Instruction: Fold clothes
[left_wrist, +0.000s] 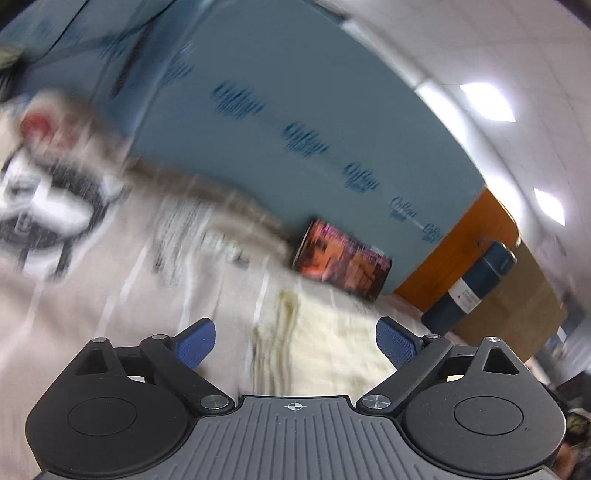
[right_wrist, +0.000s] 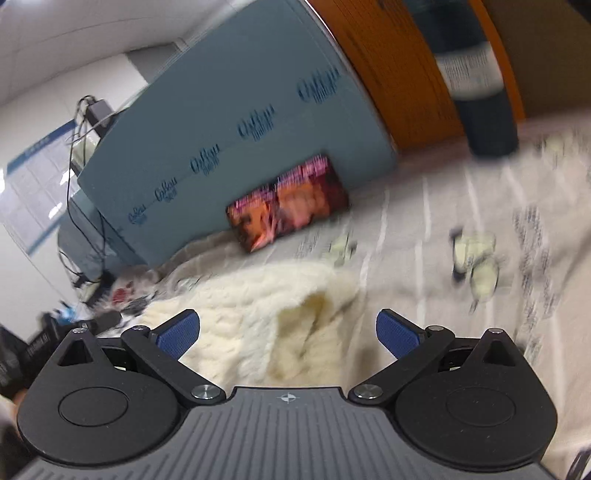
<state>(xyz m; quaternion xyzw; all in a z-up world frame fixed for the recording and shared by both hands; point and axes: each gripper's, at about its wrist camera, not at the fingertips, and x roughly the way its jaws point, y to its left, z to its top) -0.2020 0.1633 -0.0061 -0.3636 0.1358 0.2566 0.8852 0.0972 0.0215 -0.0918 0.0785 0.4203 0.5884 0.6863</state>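
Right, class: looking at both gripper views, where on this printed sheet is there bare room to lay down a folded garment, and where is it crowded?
Free: the printed sheet between the cream knitted garment and the dark bottle, apart from small pale items. Crowded: the back edge, where an orange-pink box leans on the blue board, and the cluttered far left corner.

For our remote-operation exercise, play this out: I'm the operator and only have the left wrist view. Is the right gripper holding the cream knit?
Observer: No. The right gripper is open, with the cream knit lying ahead between its fingers, ungripped.
Operator: Anything beside the knit that I can't see?
Observer: Yes, a pair of pale socks lies on the printed sheet, to the knit's right.
Operator: And off to the far left?
Observer: Dark cables hang down past the end of the blue board.
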